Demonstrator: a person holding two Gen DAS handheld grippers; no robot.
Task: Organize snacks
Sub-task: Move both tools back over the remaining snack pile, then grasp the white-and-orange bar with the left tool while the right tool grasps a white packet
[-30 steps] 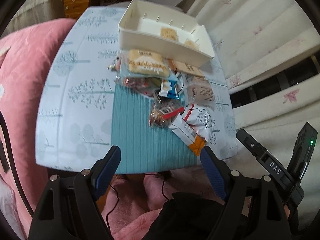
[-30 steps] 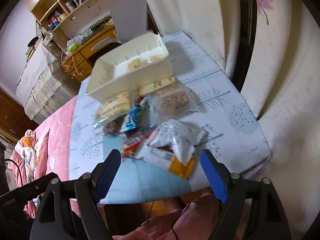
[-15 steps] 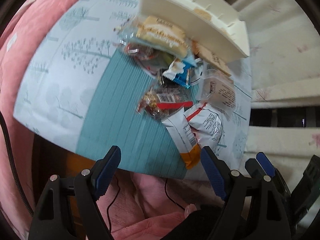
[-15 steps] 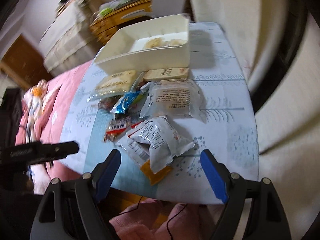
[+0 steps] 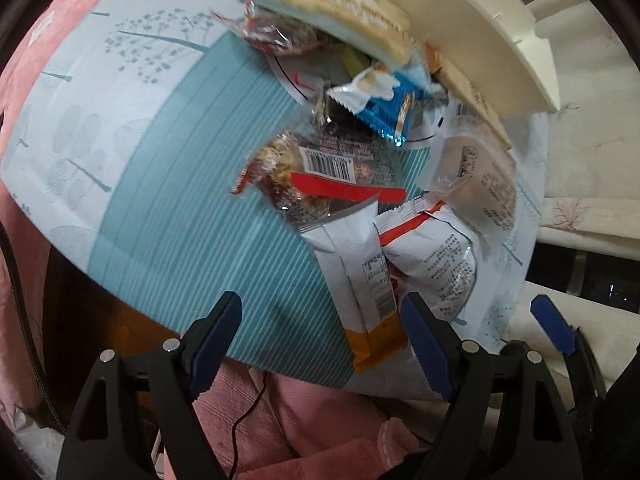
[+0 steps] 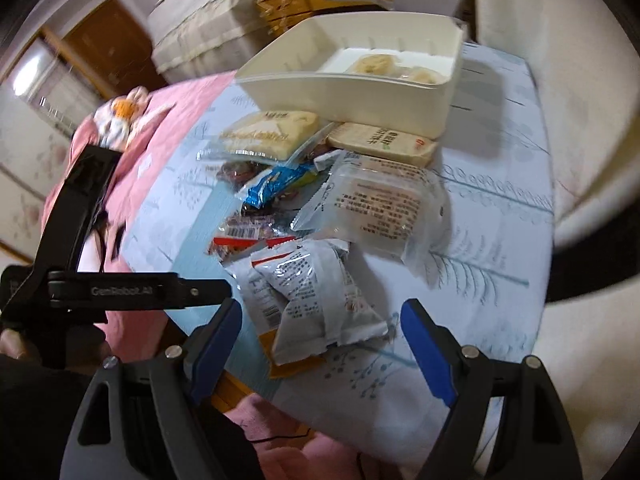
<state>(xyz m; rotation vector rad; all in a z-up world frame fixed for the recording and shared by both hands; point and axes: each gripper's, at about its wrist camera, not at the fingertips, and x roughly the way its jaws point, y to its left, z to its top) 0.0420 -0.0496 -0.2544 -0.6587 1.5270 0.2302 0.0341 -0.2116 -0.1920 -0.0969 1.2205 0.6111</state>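
The cream bin (image 5: 472, 28) is running off the top edge of the left wrist view, its inside hidden. Wrappers under the blue packet (image 5: 384, 114) are smearing into blur. In the right wrist view, print on the clear pouch (image 6: 384, 204) is staying too small to read.

1. A small table (image 6: 500, 216) carries everything; it is covered by a pale blue cloth printed with trees, with a teal striped band (image 5: 192, 184) running across it.
2. A cream plastic bin (image 6: 360, 96) stands at the far end, directly on the cloth.
3. A loose pile of snack packets lies against the bin's near wall.
4. A tan flat packet (image 6: 384, 142) touches the bin.
5. A clear packet with printed text (image 6: 384, 204) lies on the cloth just beside the tan one.
6. An orange-ended white packet (image 5: 364, 280) reaches the near edge.
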